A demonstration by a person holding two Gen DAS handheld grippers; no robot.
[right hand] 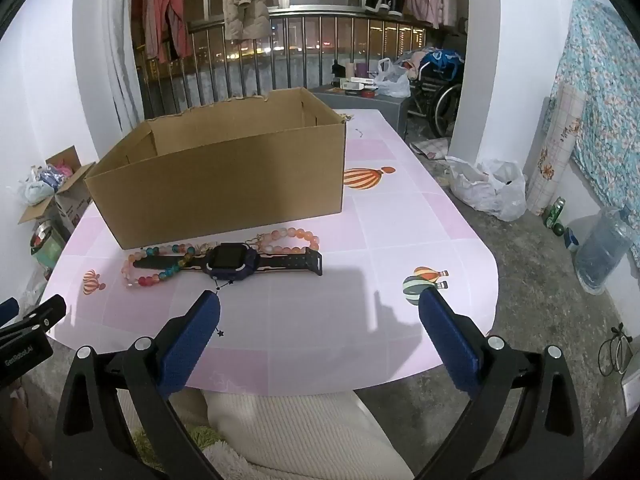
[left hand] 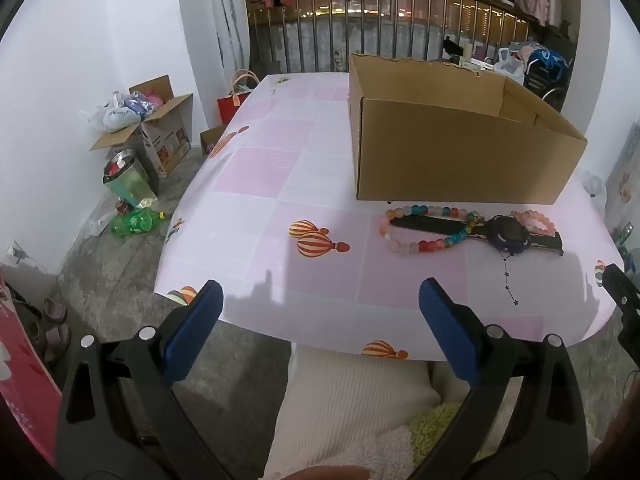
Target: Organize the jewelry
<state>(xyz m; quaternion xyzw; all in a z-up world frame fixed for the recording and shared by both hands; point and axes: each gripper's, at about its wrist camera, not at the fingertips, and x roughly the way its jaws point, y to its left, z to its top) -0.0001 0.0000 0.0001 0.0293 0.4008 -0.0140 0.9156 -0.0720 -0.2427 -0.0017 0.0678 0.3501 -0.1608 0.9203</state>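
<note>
A dark blue smartwatch with a black strap lies flat on the pink table in front of an open cardboard box. A multicoloured bead bracelet lies over the strap's left end. A pink-orange bead bracelet lies behind the watch's right side. My left gripper is open and empty at the table's near edge, left of the jewelry. My right gripper is open and empty over the near edge, just in front of the watch.
The table has a pink checked cloth with balloon prints. Boxes, bags and bottles sit on the floor at left. Plastic bags, a water jug and a wheelchair stand at right.
</note>
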